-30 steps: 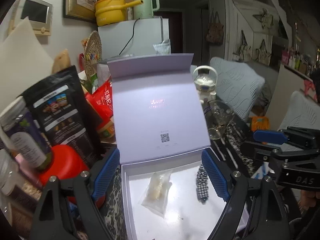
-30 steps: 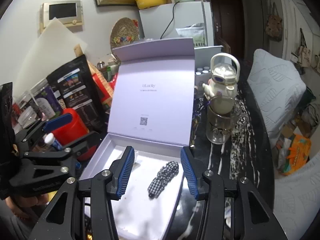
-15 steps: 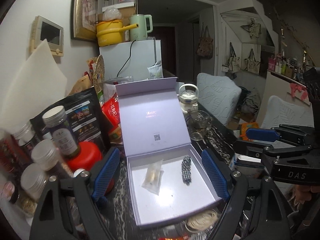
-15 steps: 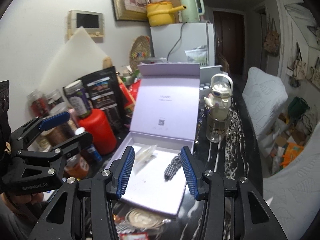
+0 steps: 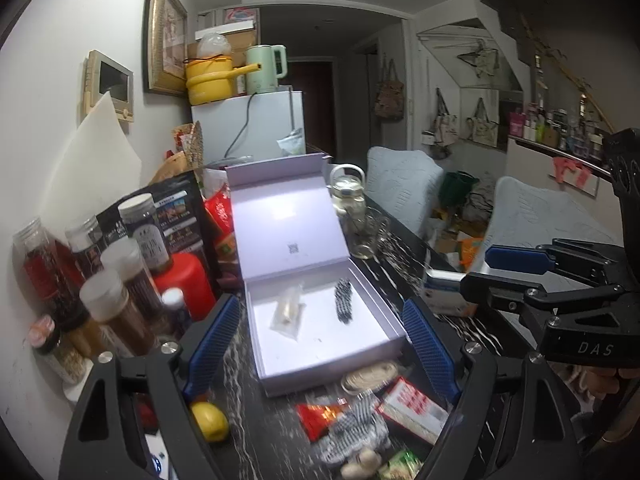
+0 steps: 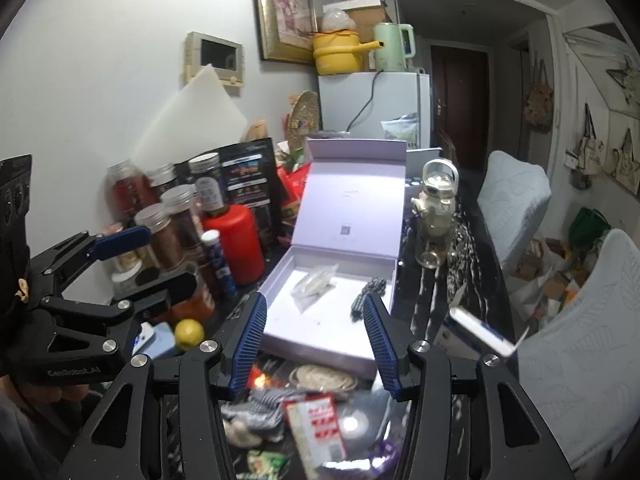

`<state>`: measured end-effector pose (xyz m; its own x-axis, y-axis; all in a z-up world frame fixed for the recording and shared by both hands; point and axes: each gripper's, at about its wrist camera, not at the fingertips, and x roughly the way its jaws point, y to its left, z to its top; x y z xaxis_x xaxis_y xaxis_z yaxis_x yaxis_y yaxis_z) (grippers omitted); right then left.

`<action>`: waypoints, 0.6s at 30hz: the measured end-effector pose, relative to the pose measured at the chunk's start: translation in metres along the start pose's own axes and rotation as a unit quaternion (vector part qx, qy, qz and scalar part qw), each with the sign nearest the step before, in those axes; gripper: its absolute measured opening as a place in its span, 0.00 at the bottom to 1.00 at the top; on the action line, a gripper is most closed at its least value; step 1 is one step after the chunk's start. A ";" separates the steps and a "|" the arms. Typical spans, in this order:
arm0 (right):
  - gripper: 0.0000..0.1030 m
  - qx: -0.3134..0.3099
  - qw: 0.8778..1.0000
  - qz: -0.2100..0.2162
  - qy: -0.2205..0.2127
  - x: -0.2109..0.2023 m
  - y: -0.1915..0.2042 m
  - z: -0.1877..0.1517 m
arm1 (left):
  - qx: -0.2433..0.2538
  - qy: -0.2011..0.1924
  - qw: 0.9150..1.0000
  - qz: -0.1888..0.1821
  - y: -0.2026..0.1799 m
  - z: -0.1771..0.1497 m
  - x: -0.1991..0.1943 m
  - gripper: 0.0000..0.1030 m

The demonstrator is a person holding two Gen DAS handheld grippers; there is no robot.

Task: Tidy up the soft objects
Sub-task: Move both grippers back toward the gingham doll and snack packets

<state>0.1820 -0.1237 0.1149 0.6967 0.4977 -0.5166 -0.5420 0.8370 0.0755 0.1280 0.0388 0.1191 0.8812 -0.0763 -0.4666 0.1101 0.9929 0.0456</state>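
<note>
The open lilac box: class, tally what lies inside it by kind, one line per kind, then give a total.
Inside the lilac box:
Clear plastic packet: 1
Black-and-white checked fabric piece: 1
Total: 2
</note>
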 end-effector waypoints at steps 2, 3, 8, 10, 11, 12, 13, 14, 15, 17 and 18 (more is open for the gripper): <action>0.49 -0.002 1.000 0.001 -0.001 -0.009 0.007 -0.012 | 0.004 0.002 1.000 -0.002 -0.004 -0.010 -0.008 0.82; 0.49 -0.003 1.000 0.001 -0.001 -0.013 0.010 -0.017 | 0.006 0.003 1.000 -0.003 -0.006 -0.014 -0.012 0.82; 0.49 0.001 1.000 0.006 0.002 -0.026 0.018 -0.042 | 0.005 0.014 1.000 -0.014 -0.009 -0.035 -0.022 0.82; 0.49 0.015 1.000 0.019 0.004 -0.031 0.019 -0.052 | 0.003 0.019 1.000 -0.019 -0.009 -0.043 -0.025 0.82; 0.49 0.017 1.000 0.020 0.005 -0.034 0.020 -0.058 | 0.003 0.021 1.000 -0.021 -0.009 -0.046 -0.026 0.82; 0.50 0.017 1.000 0.018 0.005 -0.036 0.022 -0.061 | 0.000 0.023 0.999 -0.022 -0.007 -0.050 -0.027 0.82; 0.50 0.018 1.000 0.012 0.005 -0.038 0.023 -0.067 | -0.003 0.025 0.999 -0.022 -0.006 -0.053 -0.028 0.82; 0.50 0.019 1.000 0.010 0.006 -0.040 0.025 -0.071 | -0.007 0.027 0.999 -0.025 -0.004 -0.057 -0.028 0.82; 0.50 0.023 1.000 0.009 0.006 -0.042 0.025 -0.074 | -0.010 0.030 0.999 -0.027 -0.003 -0.061 -0.029 0.82; 0.55 0.040 0.999 0.015 0.005 -0.046 0.024 -0.084 | -0.017 0.039 0.999 -0.033 0.000 -0.071 -0.028 0.82; 0.57 0.050 0.999 0.018 0.005 -0.048 0.022 -0.089 | -0.021 0.046 0.998 -0.037 0.002 -0.077 -0.027 0.82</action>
<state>0.0951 -0.1496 0.0654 0.6727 0.5261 -0.5202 -0.5166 0.8374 0.1789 0.0687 0.0501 0.0636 0.8252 -0.1422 -0.5467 0.1517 0.9880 -0.0281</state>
